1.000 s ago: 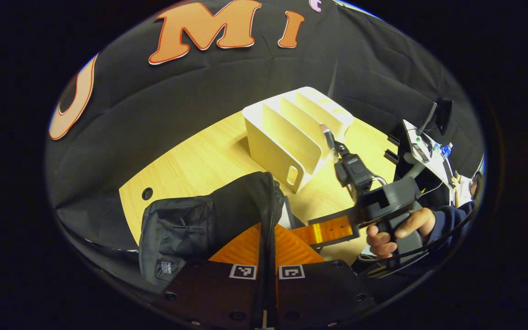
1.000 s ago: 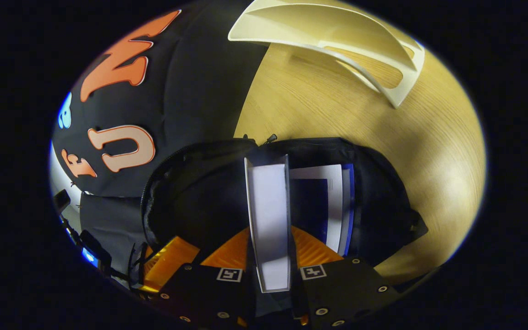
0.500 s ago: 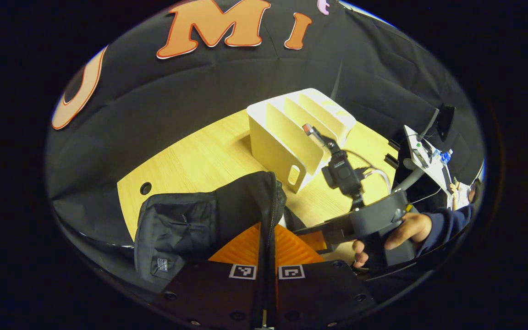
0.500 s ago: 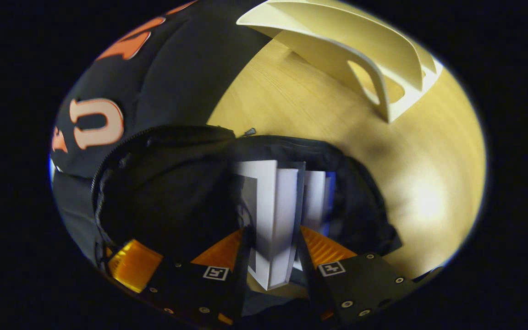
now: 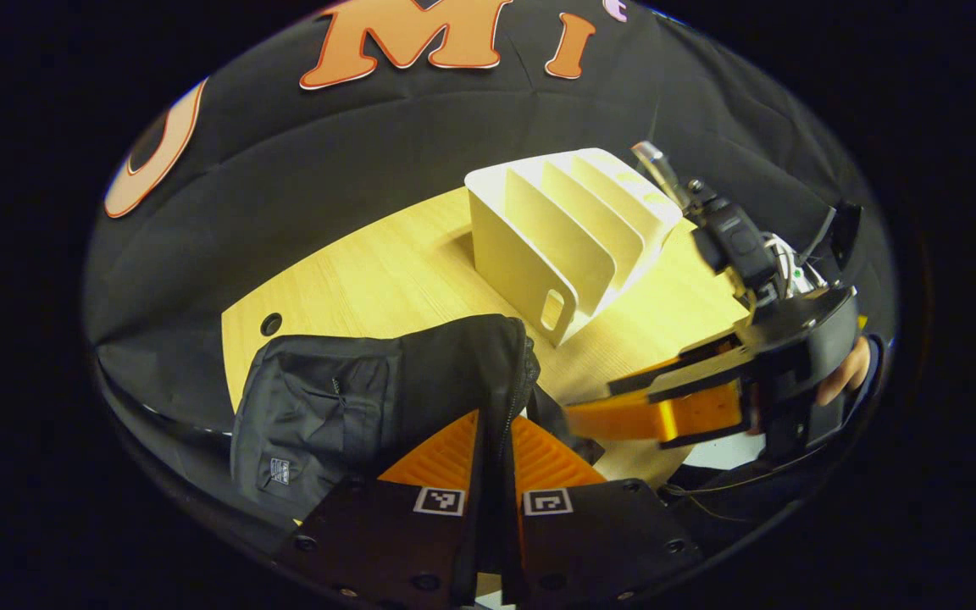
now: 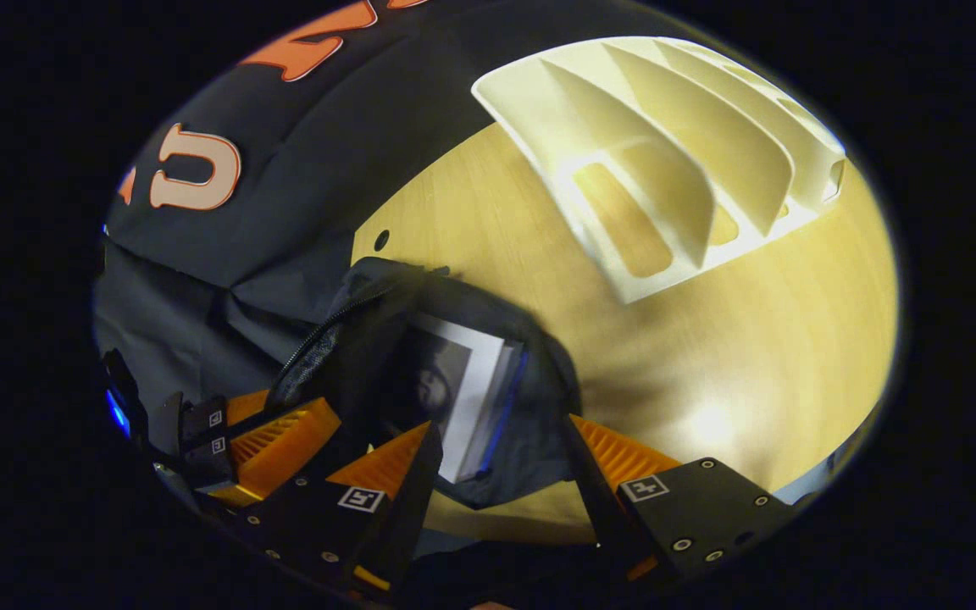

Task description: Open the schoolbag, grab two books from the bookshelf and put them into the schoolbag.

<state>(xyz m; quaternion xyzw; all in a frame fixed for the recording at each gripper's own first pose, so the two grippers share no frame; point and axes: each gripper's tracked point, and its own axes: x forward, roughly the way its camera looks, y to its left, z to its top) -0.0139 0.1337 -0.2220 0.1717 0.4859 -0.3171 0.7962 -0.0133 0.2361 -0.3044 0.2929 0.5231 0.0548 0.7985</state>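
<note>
The black schoolbag [image 5: 344, 407] stands on the wooden table [image 5: 386, 280], mouth open. My left gripper [image 5: 496, 419] is shut on its zippered rim and holds the flap up. Looking down in the right gripper view, two books [image 6: 464, 391] stand inside the schoolbag [image 6: 543, 407], a white cover with a dark picture facing up. My right gripper [image 6: 501, 436] hovers open just above them, with nothing between its fingers. In the left gripper view, the right gripper [image 5: 602, 405] hangs to the right of the bag. The left gripper [image 6: 310, 417] holds the bag's left rim.
The cream bookshelf [image 5: 564, 229] with empty slots stands beyond the bag; the bookshelf [image 6: 666, 169] lies up and right in the right gripper view. A cable hole [image 5: 271, 324] marks the table's left. A hand [image 5: 845, 377] holds the right gripper.
My right gripper has let go of the white book, which now sits inside the bag, and has drawn back up and away, fingers spread. The left gripper keeps its hold on the rim.
</note>
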